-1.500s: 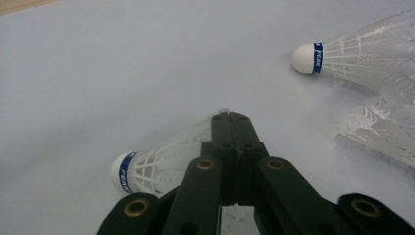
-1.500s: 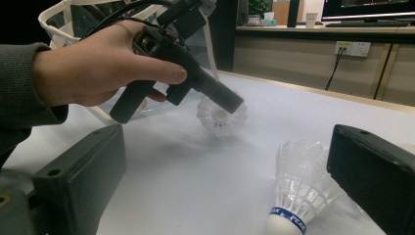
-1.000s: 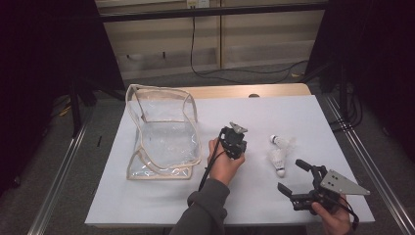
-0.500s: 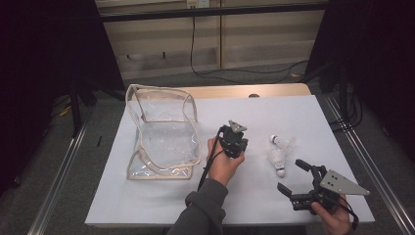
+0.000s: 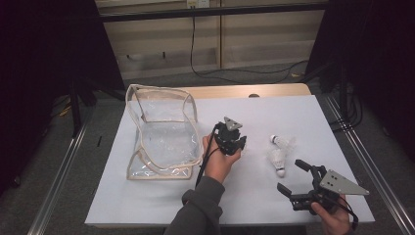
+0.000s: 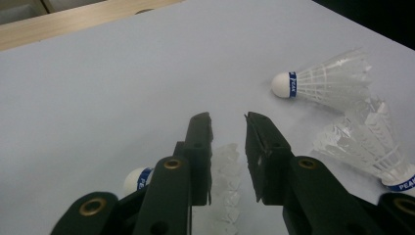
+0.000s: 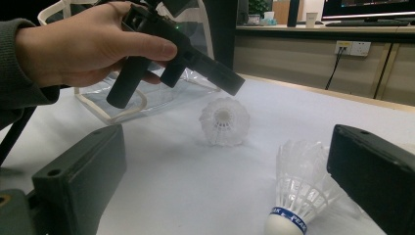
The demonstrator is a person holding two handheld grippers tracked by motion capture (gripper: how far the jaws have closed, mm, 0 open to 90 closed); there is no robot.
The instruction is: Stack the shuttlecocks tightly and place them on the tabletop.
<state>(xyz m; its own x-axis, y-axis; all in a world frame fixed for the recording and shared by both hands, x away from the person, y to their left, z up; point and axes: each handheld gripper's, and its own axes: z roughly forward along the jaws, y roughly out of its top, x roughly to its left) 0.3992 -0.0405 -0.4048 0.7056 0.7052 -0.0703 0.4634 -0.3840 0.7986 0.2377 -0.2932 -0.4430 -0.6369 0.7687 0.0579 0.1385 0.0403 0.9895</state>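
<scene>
Your left gripper (image 5: 234,145) sits at the centre of the high view, just right of the clear plastic bag (image 5: 164,134). Its jaws have just been opening; in the left gripper view (image 6: 228,126) they stand a little apart, with the feathered skirt of a shuttlecock (image 6: 226,183) lying on the white worktop (image 6: 98,88) in the gap between them. The pads do not press on it, and its white cork with a blue band peeks out at the lower left, beside the left jaw. In the right gripper view that same shuttlecock (image 7: 224,121) rests on the worktop at frame centre, skirt facing the camera, just under the tip of the left gripper (image 7: 227,81).

Two more shuttlecocks lie close together to the right in the left gripper view: one (image 6: 323,83) in the upper right with its cork pointing left, another (image 6: 372,142) lower right, with its cork at the bottom right edge.

Your right gripper (image 5: 292,177) rests in the lower right of the high view, jaws spread wide and holding nothing, just below those two shuttlecocks.
</scene>
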